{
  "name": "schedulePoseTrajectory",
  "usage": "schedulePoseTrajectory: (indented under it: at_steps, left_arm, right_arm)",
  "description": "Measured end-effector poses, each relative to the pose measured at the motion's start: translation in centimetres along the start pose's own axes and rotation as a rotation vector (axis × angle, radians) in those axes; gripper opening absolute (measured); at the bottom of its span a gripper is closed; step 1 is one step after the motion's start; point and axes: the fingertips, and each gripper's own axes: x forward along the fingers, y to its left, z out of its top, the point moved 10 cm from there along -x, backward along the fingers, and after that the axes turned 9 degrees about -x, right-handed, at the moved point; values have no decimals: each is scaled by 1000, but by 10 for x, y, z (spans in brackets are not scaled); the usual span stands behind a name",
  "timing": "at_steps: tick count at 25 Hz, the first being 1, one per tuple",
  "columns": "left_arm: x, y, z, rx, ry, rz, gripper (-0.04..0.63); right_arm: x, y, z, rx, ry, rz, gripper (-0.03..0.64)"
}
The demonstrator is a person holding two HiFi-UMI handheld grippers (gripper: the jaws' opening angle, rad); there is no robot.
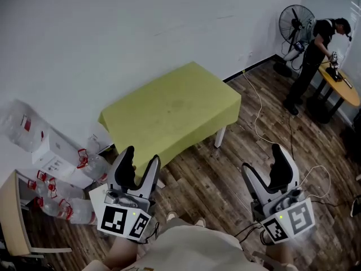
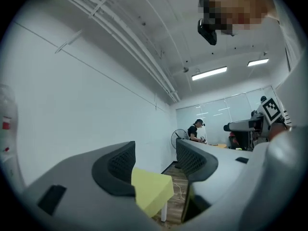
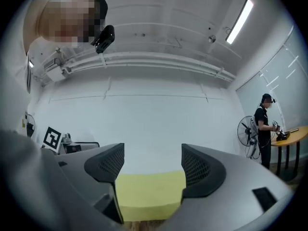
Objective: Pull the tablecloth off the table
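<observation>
A yellow-green tablecloth (image 1: pixel 175 109) covers a small white-legged table that stands against the white wall, and it hangs over the table's edges. My left gripper (image 1: pixel 141 158) is held over the wooden floor just short of the table's near left corner. It is open and holds nothing. My right gripper (image 1: pixel 262 164) is further right, clear of the table, and is also open and empty. In the left gripper view the tablecloth (image 2: pixel 150 190) shows between the spread fingers of the left gripper (image 2: pixel 154 163). The right gripper view frames the tablecloth (image 3: pixel 150 192) between the wide fingers of the right gripper (image 3: pixel 150 166).
Several empty plastic water bottles (image 1: pixel 53 199) lie by the wall at left, beside a wooden desk edge (image 1: pixel 10 219). White cables (image 1: pixel 265 126) trail across the floor at right. At the back right a person (image 1: pixel 313 55) works at a round table (image 1: pixel 344 86) near a standing fan (image 1: pixel 294 21).
</observation>
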Motion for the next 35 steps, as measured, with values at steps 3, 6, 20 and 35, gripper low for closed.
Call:
schedulePoseTrajectory:
  at_steps: [3,6,20,35]
  left_arm:
    - [6,0,-6,39,50,-13,270]
    - [10,0,-9,38,69,-18,270]
    - [22,8,-23,62,138,8,270]
    - [111,57,-58,23,253,0,270]
  right_arm:
    - [2,-4,-3,-23,33,1,371]
    - [3,-7,-6,-30,51,-4,371]
    - [15,-26,-34,4,84,10,371]
    - [100,-79,-72,-26,200,-50,374]
